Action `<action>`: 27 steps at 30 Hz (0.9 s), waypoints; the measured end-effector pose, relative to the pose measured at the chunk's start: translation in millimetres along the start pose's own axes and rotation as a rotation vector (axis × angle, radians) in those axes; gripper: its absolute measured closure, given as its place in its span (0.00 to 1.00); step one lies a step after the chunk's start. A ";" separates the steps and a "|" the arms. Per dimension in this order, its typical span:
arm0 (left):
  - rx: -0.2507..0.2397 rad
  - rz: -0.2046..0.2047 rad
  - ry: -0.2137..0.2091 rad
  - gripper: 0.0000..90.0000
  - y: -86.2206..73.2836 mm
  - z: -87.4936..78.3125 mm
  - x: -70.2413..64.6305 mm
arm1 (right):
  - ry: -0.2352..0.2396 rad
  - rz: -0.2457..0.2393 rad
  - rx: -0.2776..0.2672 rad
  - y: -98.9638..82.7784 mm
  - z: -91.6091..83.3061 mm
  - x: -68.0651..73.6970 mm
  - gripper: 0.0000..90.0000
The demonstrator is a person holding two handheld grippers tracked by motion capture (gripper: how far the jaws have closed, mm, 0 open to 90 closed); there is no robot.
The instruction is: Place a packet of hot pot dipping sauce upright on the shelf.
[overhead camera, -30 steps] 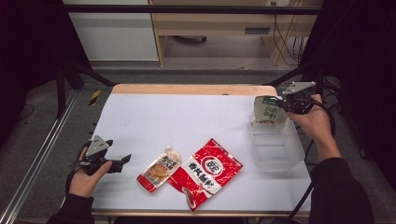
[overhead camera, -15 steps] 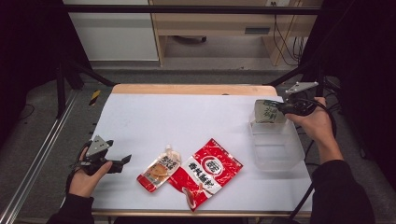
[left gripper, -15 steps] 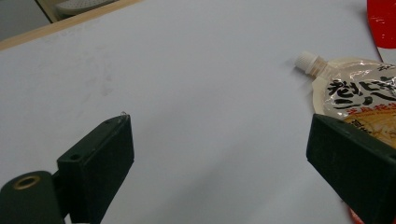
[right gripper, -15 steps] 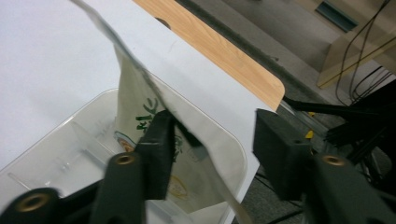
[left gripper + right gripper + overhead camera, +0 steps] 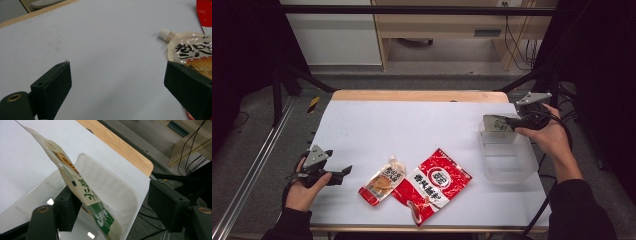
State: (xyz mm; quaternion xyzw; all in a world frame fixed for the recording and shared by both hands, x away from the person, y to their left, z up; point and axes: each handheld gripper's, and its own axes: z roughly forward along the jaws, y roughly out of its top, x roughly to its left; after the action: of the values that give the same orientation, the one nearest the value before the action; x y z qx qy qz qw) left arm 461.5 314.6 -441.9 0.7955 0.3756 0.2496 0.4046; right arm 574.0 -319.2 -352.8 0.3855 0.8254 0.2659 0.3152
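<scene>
My right gripper (image 5: pixel 512 121) hovers over the far end of a clear plastic bin (image 5: pixel 492 175) at the table's right side. Its jaws have just been opening and stand apart. A green-and-white packet (image 5: pixel 85 192) is between them, leaning loose against one jaw, its lower end inside the bin wall (image 5: pixel 117 187). The same packet (image 5: pixel 496 123) sticks out leftward above the bin. My left gripper (image 5: pixel 343 172) rests low at the table's left front, open with nothing between its jaws (image 5: pixel 117 77). A spouted pouch (image 5: pixel 383 181) (image 5: pixel 190 52) lies just right of it.
A red snack bag (image 5: pixel 434 182) (image 5: pixel 205 12) lies next to the pouch near the front edge. The white table top (image 5: pixel 412 130) has a wooden strip along its far edge (image 5: pixel 417 96). Cables hang off the right side beyond the bin.
The right gripper's jaws have parted from the packet, which has dipped slightly toward the bin. The left hand has stayed still.
</scene>
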 end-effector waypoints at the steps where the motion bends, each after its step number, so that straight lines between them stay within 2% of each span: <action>1: 0.002 0.001 -0.001 0.09 0.0 0.2 -0.2 | 0.006 -0.001 0.000 -1.3 -0.5 2.8 0.29; 3: 0.000 0.001 -0.002 0.09 0.1 0.1 -0.4 | 0.007 -0.021 0.005 -3.6 -1.6 7.4 0.28; 9: -0.003 -0.001 -0.001 0.09 0.3 -0.2 -0.5 | 0.026 -0.039 -0.010 -9.6 -9.1 20.9 0.24; 11: -0.003 -0.001 -0.001 0.09 0.3 -0.3 -0.6 | 0.019 -0.043 -0.019 -10.1 -13.1 25.0 0.23; 18: -0.004 0.005 -0.002 0.09 0.7 -0.1 -1.1 | 0.008 -0.040 -0.086 -4.5 -33.9 33.0 0.20; 22: -0.003 0.006 -0.005 0.09 0.9 0.3 -2.2 | 0.011 -0.048 -0.131 3.8 -51.4 44.8 0.17; 23: -0.002 0.009 -0.005 0.09 1.1 0.1 -2.4 | 0.013 -0.055 -0.147 7.5 -57.7 51.5 0.17; 26: -0.001 0.012 -0.006 0.09 1.4 -0.1 -3.3 | 0.017 -0.063 -0.158 10.4 -62.7 58.2 0.16; 27: -0.002 0.014 -0.007 0.08 1.6 0.0 -4.0 | 0.025 -0.072 -0.176 14.3 -69.2 67.3 0.15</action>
State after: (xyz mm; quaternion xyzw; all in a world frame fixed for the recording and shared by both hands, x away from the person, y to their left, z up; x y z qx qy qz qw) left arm 459.8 310.7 -440.9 0.7987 0.3685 0.2497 0.4049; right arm 496.6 -270.6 -318.7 0.3231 0.8160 0.3308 0.3469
